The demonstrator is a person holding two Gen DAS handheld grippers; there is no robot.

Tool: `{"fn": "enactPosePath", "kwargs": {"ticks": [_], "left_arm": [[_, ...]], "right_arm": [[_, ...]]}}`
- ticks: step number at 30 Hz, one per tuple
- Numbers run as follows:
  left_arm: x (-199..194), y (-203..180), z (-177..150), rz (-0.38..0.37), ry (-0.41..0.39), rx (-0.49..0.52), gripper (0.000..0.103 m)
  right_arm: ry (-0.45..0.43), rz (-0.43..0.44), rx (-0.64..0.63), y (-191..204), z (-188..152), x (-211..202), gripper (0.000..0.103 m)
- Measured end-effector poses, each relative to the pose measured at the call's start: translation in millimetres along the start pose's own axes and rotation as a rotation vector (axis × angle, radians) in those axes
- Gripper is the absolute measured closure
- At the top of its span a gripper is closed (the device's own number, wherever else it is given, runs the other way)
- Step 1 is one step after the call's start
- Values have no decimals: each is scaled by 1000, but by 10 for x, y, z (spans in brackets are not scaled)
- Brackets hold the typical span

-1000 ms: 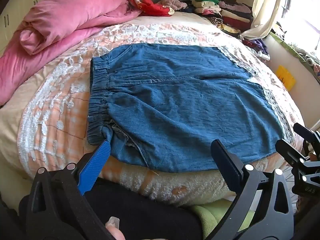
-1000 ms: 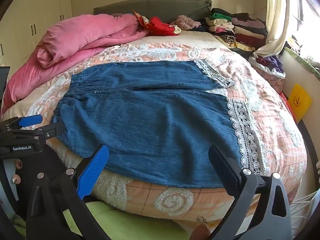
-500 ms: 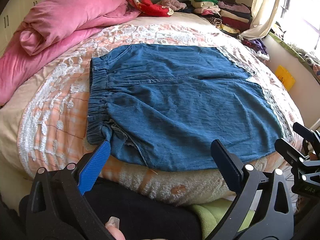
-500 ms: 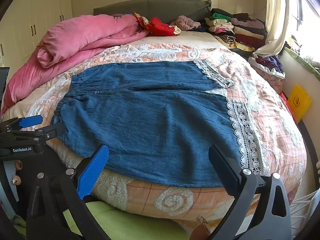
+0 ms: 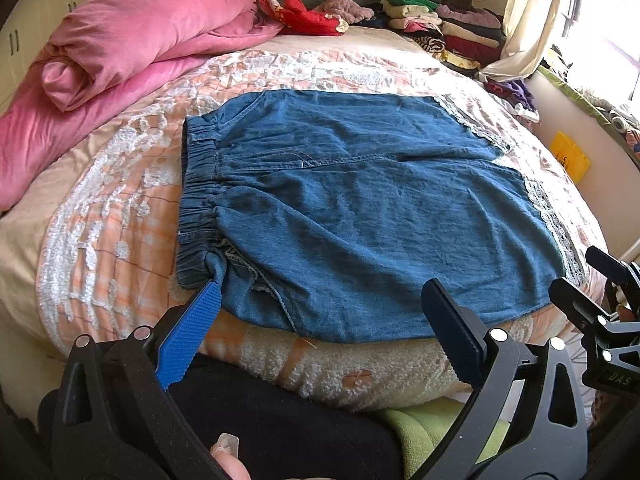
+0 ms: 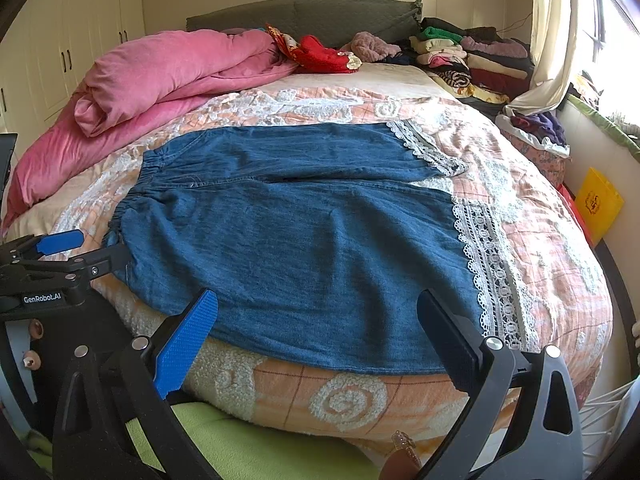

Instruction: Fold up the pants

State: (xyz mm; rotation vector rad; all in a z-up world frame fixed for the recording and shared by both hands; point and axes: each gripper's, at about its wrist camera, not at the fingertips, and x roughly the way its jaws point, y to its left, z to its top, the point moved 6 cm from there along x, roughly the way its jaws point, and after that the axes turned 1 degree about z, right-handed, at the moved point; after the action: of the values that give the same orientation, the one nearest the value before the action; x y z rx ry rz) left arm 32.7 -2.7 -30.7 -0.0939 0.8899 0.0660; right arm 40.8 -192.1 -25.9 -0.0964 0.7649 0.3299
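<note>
Blue denim pants [image 5: 360, 208] [image 6: 304, 224] with white lace cuffs lie spread flat on the bed, elastic waistband to the left, both legs side by side. My left gripper [image 5: 320, 308] hovers open at the bed's near edge, its blue fingertip just short of the waistband's near corner. My right gripper [image 6: 316, 320] is open too, above the near hem of the closer leg, holding nothing. In the right wrist view the left gripper [image 6: 68, 252] shows at the far left, beside the waistband. The right gripper [image 5: 592, 288] appears at the left wrist view's right edge.
A pink duvet [image 6: 160, 80] is bunched at the back left. Folded clothes [image 6: 472, 56] are stacked at the back right by a curtain. A yellow bag [image 6: 600, 200] stands on the floor to the right. The peach lace bedspread [image 6: 540, 240] surrounds the pants.
Both grippers have crept slightly forward and up; the pants lie as before and nothing has been taken hold of.
</note>
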Motion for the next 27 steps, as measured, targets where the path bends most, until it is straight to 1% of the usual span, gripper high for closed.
{"fn": "enactPosePath", "kwargs": {"ticks": [8,16,27], "left_arm": [[35,12,-27,-3,-5,0,9],[-27,0,-6,0,-5,0,9],[-22,55,39,-1,-8,-2,9]], "right_arm": [[-2,-3,-2,3,6,-18,4],[-2,-2,-3,16,13,-35,4],[8,4,-3,31,26,25,4]]}}
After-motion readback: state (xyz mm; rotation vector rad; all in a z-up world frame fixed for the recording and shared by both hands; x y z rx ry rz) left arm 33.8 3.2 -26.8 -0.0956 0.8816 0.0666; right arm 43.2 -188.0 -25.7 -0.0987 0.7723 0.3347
